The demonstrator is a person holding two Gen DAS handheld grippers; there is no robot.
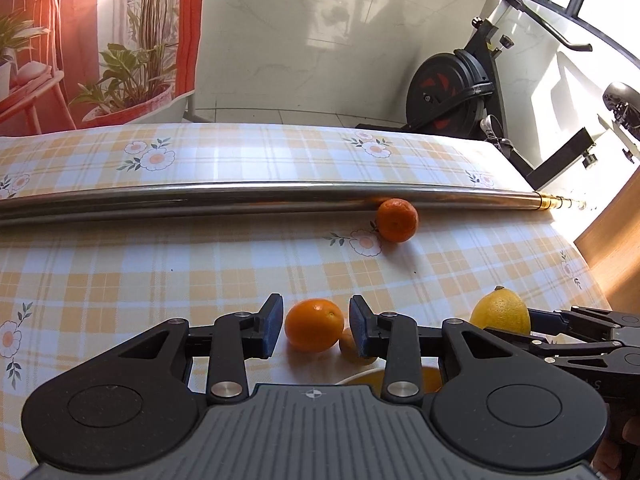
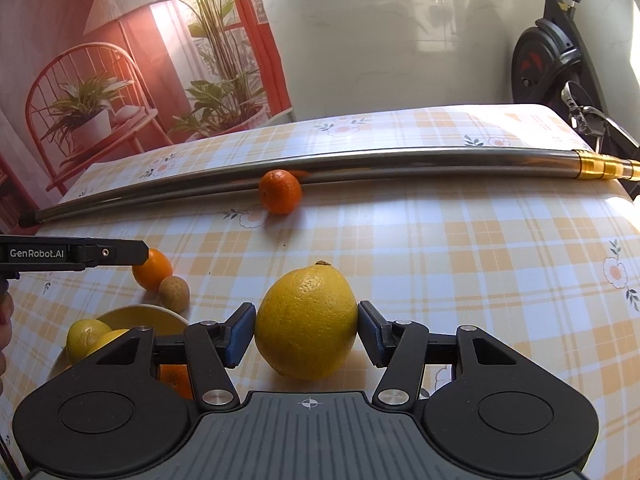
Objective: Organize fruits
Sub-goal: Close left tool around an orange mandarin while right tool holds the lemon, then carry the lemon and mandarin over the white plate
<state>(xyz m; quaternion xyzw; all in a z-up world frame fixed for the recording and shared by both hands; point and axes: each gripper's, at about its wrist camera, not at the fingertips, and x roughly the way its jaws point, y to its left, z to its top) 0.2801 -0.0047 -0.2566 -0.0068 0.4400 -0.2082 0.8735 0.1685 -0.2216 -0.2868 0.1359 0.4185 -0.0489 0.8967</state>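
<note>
My left gripper (image 1: pixel 316 326) stands open around an orange (image 1: pixel 314 324) resting on the checked tablecloth, with a thin gap at each pad. A small brown round fruit (image 2: pixel 174 294) lies against that orange (image 2: pixel 154 270). My right gripper (image 2: pixel 307 330) is shut on a big yellow lemon (image 2: pixel 306 324), both blue pads touching its sides; the lemon's underside is at cloth level. A yellow bowl (image 2: pixel 140 314) at the lower left holds two lemons (image 2: pixel 86 336) and an orange (image 2: pixel 176 380). Farther back, a mandarin (image 2: pixel 280 192) rests against a steel tube (image 2: pixel 400 160).
The steel tube (image 1: pixel 200 196) runs across the whole table, its brass end over the right edge. An exercise bike (image 1: pixel 452 92) stands behind the table on the right. A printed backdrop with plants hangs at the back left. A wooden surface (image 1: pixel 612 248) lies beyond the table's right edge.
</note>
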